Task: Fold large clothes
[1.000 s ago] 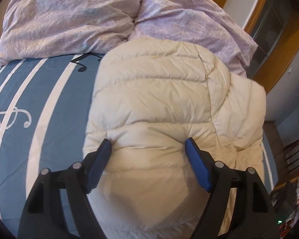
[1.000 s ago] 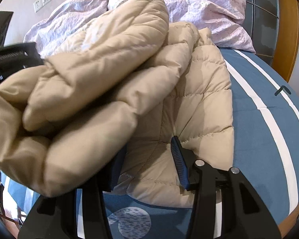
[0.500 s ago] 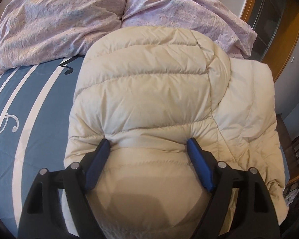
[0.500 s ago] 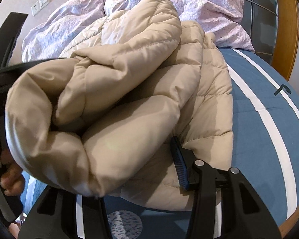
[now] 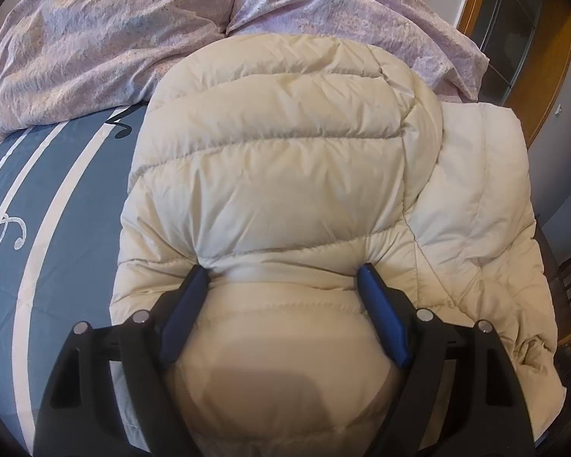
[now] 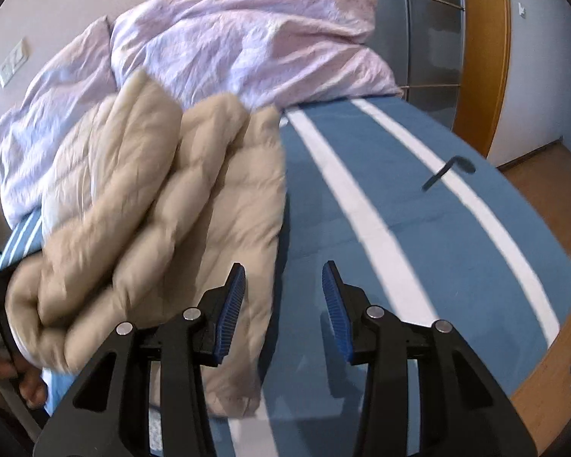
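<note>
our left gripper [image 5: 281, 270] has its jaws wide but pinched into a thick roll of the cream down jacket [image 5: 285, 175]; the padding bulges up btw the blue pads [image 5: 186, 304] and puckers at both tips, so we read it as clamped on the bulk. our right gripper [image 6: 283, 285] has its jaws apart w/ nothing btw them, hovering above the jacket's near edge and the bare sheet just beside it.

outward from there: the jacket lies on the blue striped bedsheet [image 5: 64, 236], its far end touching the crumpled lilac duvet [image 5: 95, 45]. in the left view a quilted upper layer is doubled over a flatter panel that sticks out to the right. in the right view the same jacket [image 6: 163, 205] shows as stacked tan folds, bundled toward the left gripper's side; that area is blurred, so we can't tell how neatly the layers sit. a musical-note print marks the sheet in both views.

progress, as we judge it: at least one fold-over is done and the garment is compact, approx halfway or more. left to do, prob: set the held roll down, square the lower panel that pokes out, tuck any loose edge, flatten the puffy stack so it doesn't spring open. the right gripper is free for that.
</note>
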Tool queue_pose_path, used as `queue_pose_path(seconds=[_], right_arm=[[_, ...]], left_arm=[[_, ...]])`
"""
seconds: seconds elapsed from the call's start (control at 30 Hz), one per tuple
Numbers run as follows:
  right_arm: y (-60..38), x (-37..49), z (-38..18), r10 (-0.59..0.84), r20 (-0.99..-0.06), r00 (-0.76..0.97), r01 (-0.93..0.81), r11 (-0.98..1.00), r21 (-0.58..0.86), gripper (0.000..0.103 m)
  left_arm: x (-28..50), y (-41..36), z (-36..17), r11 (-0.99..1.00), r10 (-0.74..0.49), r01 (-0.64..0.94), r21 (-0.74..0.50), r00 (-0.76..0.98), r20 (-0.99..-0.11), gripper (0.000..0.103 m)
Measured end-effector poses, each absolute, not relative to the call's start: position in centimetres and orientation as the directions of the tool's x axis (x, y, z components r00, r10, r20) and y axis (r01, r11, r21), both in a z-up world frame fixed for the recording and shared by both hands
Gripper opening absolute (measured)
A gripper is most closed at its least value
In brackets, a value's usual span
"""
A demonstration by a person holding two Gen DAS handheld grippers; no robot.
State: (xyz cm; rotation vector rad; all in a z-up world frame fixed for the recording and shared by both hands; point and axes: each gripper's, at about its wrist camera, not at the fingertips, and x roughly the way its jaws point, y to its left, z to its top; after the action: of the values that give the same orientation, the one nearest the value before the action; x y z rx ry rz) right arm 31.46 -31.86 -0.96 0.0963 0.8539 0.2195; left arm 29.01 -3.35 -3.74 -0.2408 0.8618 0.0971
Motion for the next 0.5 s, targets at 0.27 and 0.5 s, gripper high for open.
queue_pose_path(seconds=[0.27, 0.5], right_arm=[[-27.5, 33.7, 5.3, 0.355, -0.651, 0.671, -0.289, 0.934, 0.212, 0.043], [-22.2, 35.1, 7.3, 0.475, -0.618, 0.627, -0.411, 0.875, 0.256, 0.037]], left_arm=[[29.1, -3.3, -3.8, 0.968, -0.014, -0.182, -0.172, 0.649, -0.761, 0.081], [29.3, -3.8, -3.9, 0.969, -0.003, -0.186, -0.161, 0.647, -0.763, 0.081]])
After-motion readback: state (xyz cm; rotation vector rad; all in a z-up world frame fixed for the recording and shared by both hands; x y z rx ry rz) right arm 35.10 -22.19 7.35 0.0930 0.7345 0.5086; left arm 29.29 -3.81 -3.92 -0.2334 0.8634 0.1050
